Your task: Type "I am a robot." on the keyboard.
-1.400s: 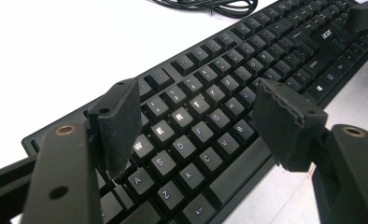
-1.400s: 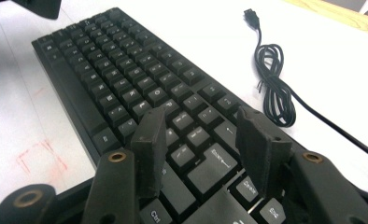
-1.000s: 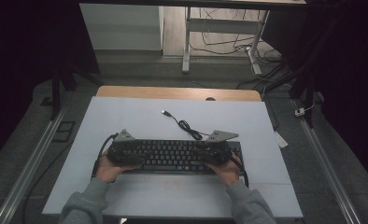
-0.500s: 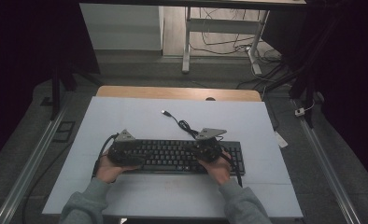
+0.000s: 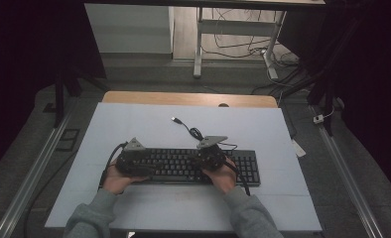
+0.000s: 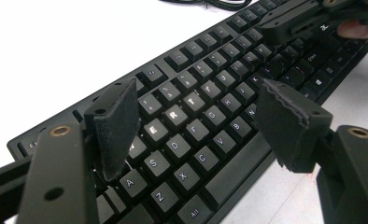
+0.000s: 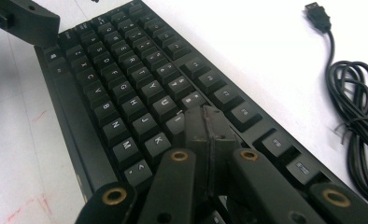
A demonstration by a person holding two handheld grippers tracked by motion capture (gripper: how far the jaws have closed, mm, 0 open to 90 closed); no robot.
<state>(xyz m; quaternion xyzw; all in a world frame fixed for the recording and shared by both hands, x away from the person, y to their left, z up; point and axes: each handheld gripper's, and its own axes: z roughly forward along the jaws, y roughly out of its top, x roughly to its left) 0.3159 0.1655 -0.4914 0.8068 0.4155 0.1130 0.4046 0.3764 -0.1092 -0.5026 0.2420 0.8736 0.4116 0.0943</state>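
Keyboard (image 5: 193, 166) lies near-centre on the table (image 5: 134, 124), cable (image 5: 196, 133) coiled beyond it. Left gripper (image 6: 196, 121) hovers over the left keys, jaws wide apart, empty. Right gripper (image 7: 205, 126) just closed, pads together, nothing between, tips on middle keys.

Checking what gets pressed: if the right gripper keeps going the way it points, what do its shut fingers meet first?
Most likely the keyboard: the right gripper points down at the keys right of K, though contact is unclear.

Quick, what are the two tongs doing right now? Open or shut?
Left tongs: open, nothing held, over the keyboard.
Right tongs: shut, empty, tips at the keys.
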